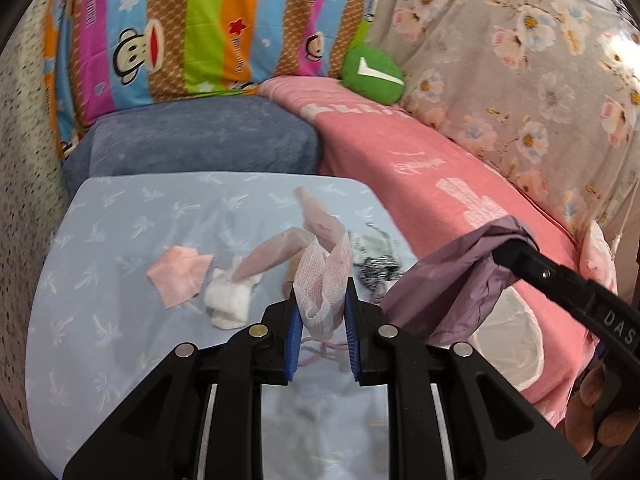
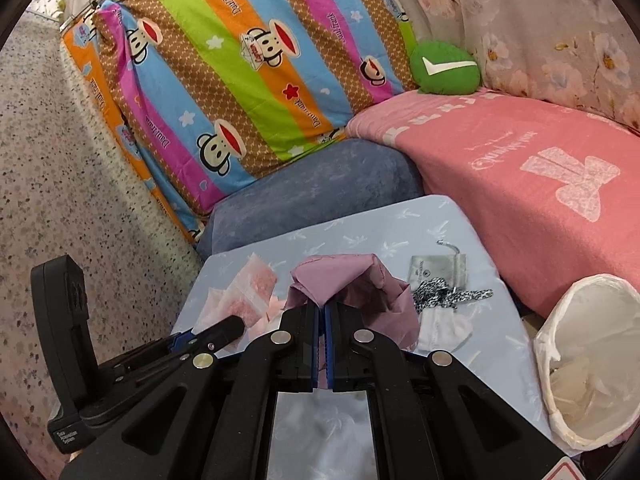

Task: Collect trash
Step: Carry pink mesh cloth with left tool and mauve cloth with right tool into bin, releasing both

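My left gripper (image 1: 321,300) is shut on a pink-and-white mesh wrapper (image 1: 320,276) and holds it above the light blue table (image 1: 120,240). My right gripper (image 2: 322,310) is shut on a crumpled mauve plastic bag (image 2: 352,280); the bag (image 1: 452,276) and the gripper (image 1: 500,256) also show in the left wrist view. On the table lie a pink cloth square (image 1: 180,276), a white tissue wad (image 1: 232,300), a grey pouch (image 2: 438,270) and a black-and-white patterned scrap (image 2: 444,296). A white-lined bin (image 2: 588,364) stands right of the table.
A pink towel covers the sofa seat (image 2: 520,168) at right. A blue cushion (image 2: 312,188) sits behind the table, with a striped monkey-print quilt (image 2: 240,80) and a green round cushion (image 2: 444,68) further back. Speckled floor (image 2: 60,160) lies at left.
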Motion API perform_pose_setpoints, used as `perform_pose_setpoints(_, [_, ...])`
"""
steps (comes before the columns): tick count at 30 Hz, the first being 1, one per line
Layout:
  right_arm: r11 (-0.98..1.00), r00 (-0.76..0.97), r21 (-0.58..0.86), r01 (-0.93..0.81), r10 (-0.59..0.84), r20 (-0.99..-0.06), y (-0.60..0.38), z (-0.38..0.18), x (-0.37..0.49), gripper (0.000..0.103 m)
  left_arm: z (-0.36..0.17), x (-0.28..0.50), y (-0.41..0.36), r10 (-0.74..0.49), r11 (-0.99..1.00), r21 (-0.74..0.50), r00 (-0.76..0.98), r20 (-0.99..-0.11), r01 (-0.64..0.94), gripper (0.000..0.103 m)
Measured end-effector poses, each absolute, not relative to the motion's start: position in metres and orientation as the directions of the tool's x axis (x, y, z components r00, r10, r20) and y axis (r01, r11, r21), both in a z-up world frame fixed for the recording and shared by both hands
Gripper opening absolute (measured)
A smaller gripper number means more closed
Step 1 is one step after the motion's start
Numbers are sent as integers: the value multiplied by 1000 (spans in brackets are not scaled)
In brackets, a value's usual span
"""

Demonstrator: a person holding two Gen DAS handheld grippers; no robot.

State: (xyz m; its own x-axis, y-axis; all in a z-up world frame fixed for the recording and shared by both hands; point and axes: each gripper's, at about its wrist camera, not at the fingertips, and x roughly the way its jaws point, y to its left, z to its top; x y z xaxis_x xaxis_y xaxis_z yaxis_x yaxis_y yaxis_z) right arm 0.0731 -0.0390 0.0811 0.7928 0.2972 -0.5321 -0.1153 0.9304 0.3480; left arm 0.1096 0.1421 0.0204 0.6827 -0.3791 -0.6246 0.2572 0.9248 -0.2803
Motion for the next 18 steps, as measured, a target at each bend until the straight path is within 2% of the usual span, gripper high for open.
perform_pose_setpoints(10, [933, 869, 359, -26, 198, -453, -118, 117, 38, 2, 43, 91, 75, -454, 887, -237, 664, -594, 396, 19])
perform_pose_setpoints(18, [935, 896, 351, 58, 106, -430, -181, 126, 10, 2, 51, 81, 22, -509, 844, -206, 622, -595, 495, 19])
